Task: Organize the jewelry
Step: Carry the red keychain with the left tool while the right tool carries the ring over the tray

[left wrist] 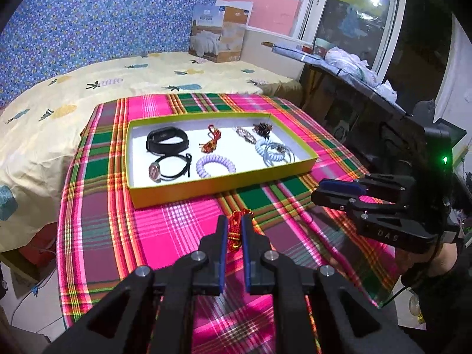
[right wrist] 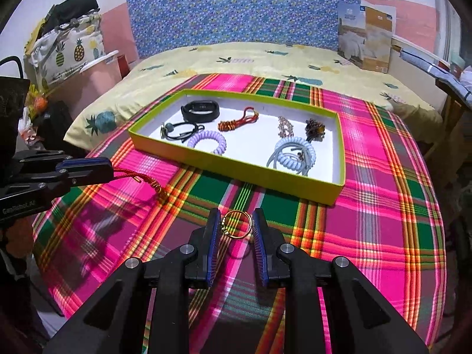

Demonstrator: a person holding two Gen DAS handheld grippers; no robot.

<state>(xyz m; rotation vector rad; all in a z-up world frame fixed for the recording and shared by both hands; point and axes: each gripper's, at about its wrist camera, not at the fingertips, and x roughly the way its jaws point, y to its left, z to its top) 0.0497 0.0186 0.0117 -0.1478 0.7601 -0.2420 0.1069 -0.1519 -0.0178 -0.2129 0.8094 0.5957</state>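
A yellow-green tray [left wrist: 206,184] [right wrist: 236,166] sits on the plaid cloth with several pieces in it: a black band [left wrist: 166,143], a black cord bracelet [left wrist: 171,168], a red-orange cord [left wrist: 211,140], a lilac coil tie [left wrist: 215,166], pale blue coils [left wrist: 274,152]. My left gripper [left wrist: 234,225] is shut on a red cord bracelet [left wrist: 236,230] and holds it over the cloth; the cord hangs from its tips in the right wrist view [right wrist: 138,178]. My right gripper [right wrist: 236,224] stands around a gold ring [right wrist: 237,224], its jaws touching the ring's sides.
The plaid cloth [right wrist: 383,177] covers a table against a bed with a pineapple sheet [left wrist: 88,88]. A cardboard package [left wrist: 218,35] stands at the bed's far end. A cluttered shelf [left wrist: 348,59] lies to the right by a window.
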